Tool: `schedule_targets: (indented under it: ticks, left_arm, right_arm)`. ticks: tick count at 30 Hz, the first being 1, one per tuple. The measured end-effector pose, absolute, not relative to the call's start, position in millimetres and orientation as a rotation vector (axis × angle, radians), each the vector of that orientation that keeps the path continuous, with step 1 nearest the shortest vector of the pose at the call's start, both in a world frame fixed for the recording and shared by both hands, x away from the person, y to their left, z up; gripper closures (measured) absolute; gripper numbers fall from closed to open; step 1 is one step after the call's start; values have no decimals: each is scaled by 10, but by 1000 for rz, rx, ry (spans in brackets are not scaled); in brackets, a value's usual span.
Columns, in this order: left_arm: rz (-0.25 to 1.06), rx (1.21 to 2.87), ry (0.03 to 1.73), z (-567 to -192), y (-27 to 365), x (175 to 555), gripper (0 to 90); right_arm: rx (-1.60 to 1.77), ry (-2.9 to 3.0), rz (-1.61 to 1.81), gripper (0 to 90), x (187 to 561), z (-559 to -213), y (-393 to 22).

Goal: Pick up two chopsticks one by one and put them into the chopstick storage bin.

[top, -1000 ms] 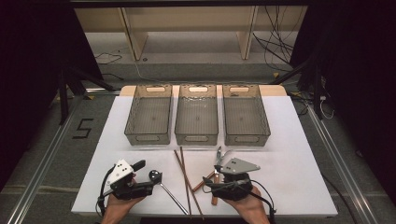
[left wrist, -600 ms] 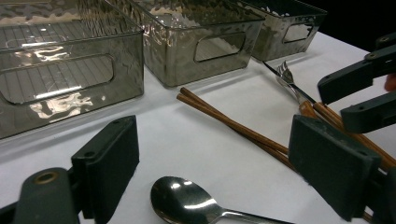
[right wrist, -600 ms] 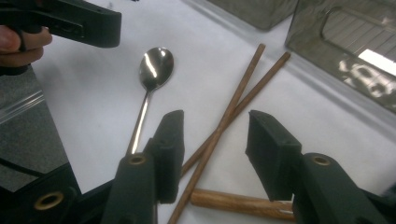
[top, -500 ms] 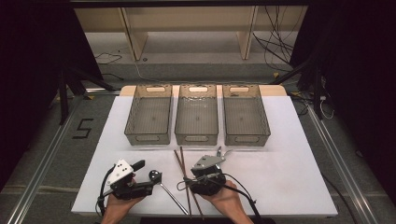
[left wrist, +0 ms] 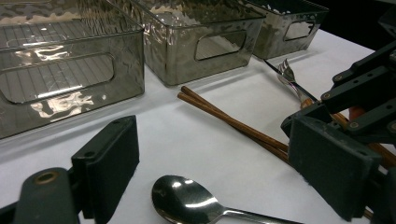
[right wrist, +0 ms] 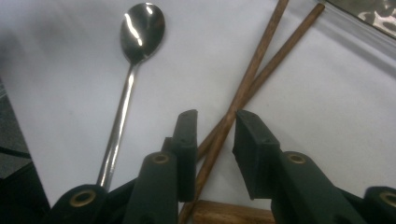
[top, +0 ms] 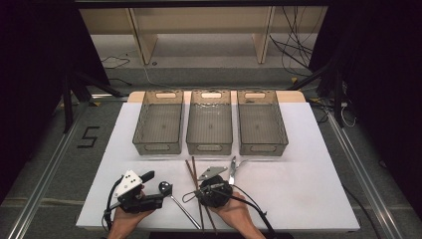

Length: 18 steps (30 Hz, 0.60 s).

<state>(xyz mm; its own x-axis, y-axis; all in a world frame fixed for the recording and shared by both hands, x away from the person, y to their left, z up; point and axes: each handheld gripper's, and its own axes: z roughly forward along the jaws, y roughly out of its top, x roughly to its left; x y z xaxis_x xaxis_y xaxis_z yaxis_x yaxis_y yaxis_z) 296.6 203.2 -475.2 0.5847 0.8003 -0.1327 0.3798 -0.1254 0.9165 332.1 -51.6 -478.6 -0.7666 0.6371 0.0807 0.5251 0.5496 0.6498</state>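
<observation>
Right gripper view, right gripper (right wrist: pixel 212 123) jaws closing around wooden chopsticks (right wrist: pixel 243 88), not pinching yet, spoon (right wrist: pixel 135 42) alongside, left gripper (top: pixel 149 181) wide open.

Black left claw (top: pixel 160 189) with white plate, black right claw (right wrist: pixel 214 140), trailing cables

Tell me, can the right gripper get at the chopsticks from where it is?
Probably yes. The right gripper already straddles the chopsticks, its closing jaws not yet pressing them; the spoon lies clear to one side.
</observation>
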Motion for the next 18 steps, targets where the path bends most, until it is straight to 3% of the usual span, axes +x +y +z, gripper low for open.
schedule_targets:
  ticks: [18]
  left_arm:
    - [484, 1736, 982, -4757, 2029, 2970, 162]
  right_arm:
    - [1086, 2642, 1038, 766, 3371, -4848, -522]
